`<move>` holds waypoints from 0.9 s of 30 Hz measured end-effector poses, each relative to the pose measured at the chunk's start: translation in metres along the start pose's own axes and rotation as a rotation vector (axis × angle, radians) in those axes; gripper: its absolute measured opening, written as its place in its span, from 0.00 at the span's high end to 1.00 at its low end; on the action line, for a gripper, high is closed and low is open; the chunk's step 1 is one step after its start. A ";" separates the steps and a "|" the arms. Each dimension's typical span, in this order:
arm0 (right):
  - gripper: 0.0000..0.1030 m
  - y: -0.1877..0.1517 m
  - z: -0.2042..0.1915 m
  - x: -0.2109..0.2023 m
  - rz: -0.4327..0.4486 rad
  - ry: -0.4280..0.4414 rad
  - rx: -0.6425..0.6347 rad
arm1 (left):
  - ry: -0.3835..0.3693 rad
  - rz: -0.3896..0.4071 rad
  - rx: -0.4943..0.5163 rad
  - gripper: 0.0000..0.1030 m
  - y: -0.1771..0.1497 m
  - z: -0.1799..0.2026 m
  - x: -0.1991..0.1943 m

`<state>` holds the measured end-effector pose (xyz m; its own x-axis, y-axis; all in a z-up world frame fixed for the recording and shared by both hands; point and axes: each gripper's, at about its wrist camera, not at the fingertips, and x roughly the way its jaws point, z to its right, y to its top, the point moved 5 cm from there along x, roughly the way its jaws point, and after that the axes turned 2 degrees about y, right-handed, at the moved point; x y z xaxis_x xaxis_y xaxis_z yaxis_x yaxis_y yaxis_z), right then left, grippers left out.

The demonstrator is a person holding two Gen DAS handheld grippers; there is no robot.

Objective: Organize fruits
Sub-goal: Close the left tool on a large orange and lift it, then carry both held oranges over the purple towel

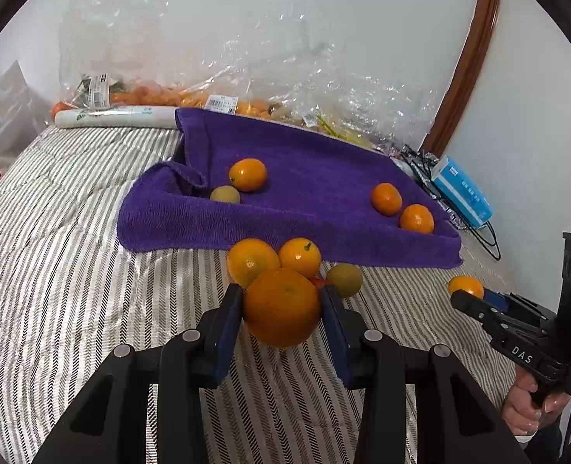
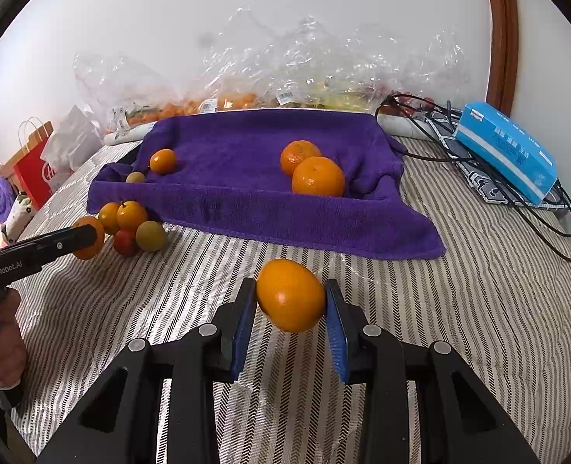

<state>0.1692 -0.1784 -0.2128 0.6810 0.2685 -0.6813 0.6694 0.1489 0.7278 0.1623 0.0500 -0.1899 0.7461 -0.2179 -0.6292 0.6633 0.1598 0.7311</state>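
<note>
Orange (image 1: 281, 307) between left tool (image 1: 281, 321) pads (gripped)

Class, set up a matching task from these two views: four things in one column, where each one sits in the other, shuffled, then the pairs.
1. red fruit
2. blue box
3. left gripper
4. purple towel

A. on black cables
B. shut on an orange
C. under four fruits
D. in the cluster on the striped cover

Pairs: 1-D, 2-A, 3-B, 4-C
</note>
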 end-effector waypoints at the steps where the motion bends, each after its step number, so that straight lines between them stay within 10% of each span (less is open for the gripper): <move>1: 0.66 0.000 0.000 0.000 0.000 0.001 -0.001 | 0.000 0.007 0.002 0.62 0.000 0.001 -0.001; 17: 0.66 0.007 -0.002 -0.018 0.088 0.074 0.048 | -0.026 0.055 -0.036 0.62 0.008 -0.003 -0.012; 27: 0.66 0.067 -0.011 -0.036 0.191 0.057 -0.024 | -0.017 0.078 -0.076 0.62 0.044 -0.006 -0.023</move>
<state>0.1862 -0.1676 -0.1381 0.7767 0.3476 -0.5252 0.5215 0.1125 0.8458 0.1744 0.0679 -0.1453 0.7950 -0.2183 -0.5660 0.6062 0.2493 0.7553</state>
